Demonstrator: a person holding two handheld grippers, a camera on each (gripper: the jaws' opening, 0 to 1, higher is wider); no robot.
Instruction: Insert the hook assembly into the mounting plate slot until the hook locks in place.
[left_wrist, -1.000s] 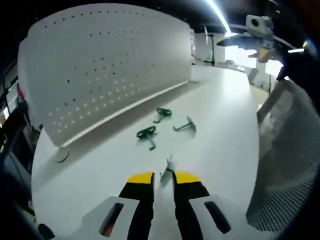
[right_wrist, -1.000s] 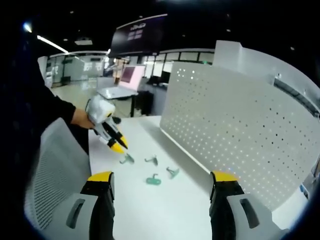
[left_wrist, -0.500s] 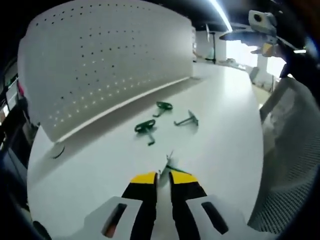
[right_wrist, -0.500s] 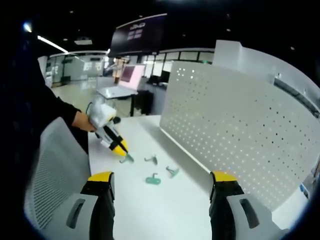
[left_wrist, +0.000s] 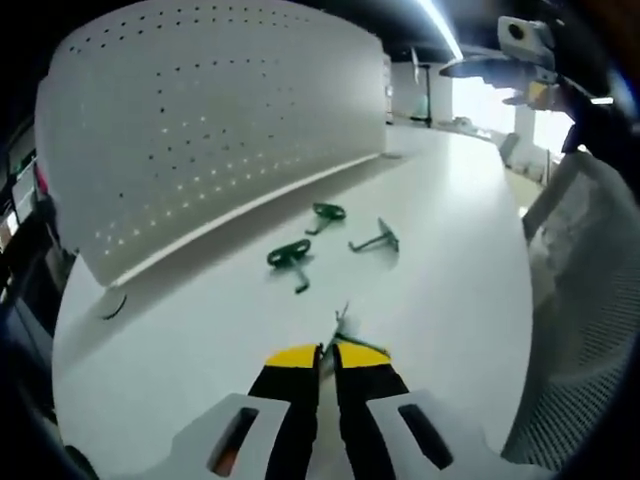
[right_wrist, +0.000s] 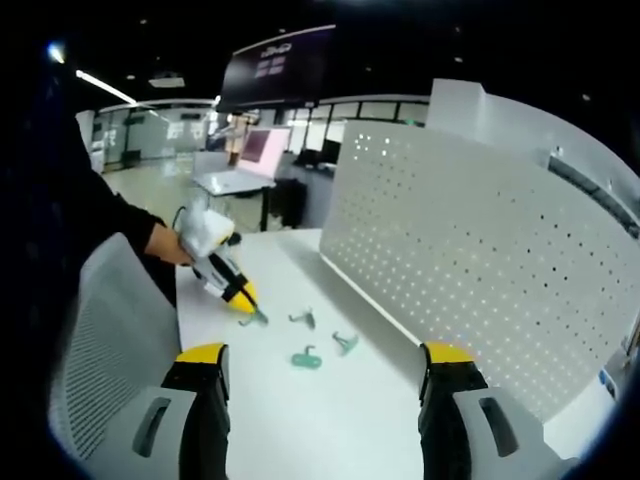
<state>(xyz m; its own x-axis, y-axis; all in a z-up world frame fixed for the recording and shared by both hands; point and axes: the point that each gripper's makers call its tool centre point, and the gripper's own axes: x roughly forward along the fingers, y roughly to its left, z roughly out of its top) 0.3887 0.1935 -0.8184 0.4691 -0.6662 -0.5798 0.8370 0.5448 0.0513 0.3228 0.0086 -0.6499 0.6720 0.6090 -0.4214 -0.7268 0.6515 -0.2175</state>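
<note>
My left gripper rests low on the white table, its yellow-tipped jaws shut on a small green hook that sticks out ahead of the tips. Further on lie two green hooks and a grey hook. The white perforated mounting plate stands upright behind them. My right gripper hovers wide open above the table, well back from the hooks. From there I see the left gripper, held by a hand, on the held hook, with the loose hooks and the plate beyond.
A grey mesh chair back rises at the table's edge beside the left gripper, also seen as the chair back. A small dark ring lies at the plate's foot. Other desks and a laptop stand across the room.
The left jaws have drawn together onto the small hook on the table. The left gripper has edged slightly toward the loose hooks. The right gripper has held still.
</note>
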